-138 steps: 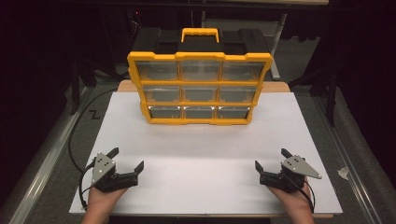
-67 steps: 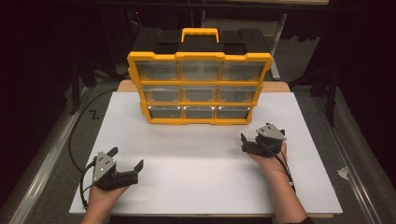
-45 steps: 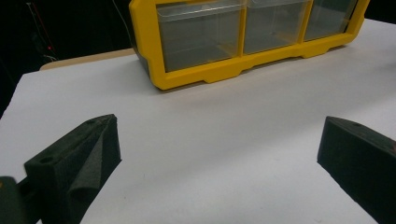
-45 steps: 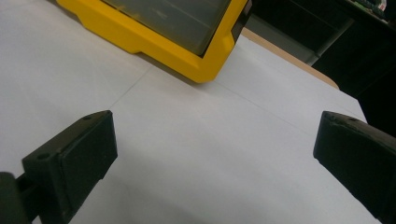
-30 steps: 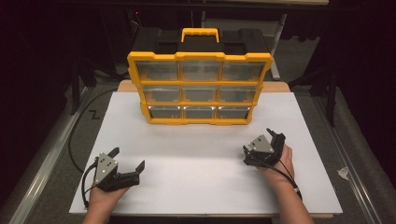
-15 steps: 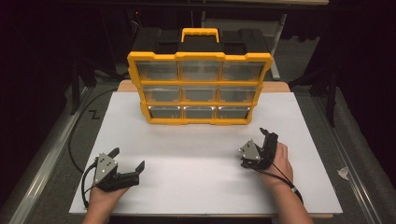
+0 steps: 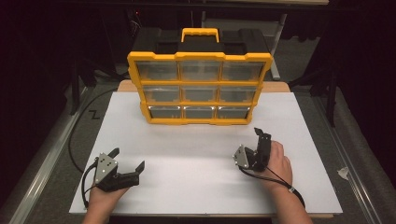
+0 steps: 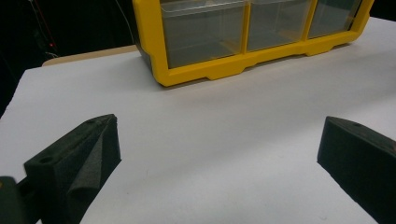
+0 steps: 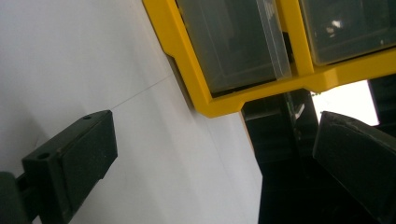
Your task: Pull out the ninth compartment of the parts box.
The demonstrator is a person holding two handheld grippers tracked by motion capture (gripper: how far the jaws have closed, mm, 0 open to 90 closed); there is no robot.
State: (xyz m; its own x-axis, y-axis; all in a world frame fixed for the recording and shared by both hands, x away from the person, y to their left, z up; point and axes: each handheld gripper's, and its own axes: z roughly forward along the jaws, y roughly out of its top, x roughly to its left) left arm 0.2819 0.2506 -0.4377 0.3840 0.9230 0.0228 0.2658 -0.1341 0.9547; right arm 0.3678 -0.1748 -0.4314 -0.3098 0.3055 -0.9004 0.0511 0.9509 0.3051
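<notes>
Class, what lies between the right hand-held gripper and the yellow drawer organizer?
Nothing: between right hand-held gripper and organizer is bare white board, per the high view.

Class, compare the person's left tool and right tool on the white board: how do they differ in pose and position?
The left tool lies roughly flat, its grey plate facing up; the right tool is rolled onto its side, one jaw above the other. The left tool sits near the board's front edge, while the right tool is nearer the yellow drawer organizer. Both are open, hold nothing, and point toward the organizer.

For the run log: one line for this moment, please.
left gripper: open, empty | right gripper: open, rolled sideways | drawer organizer: upright, untouched
</notes>
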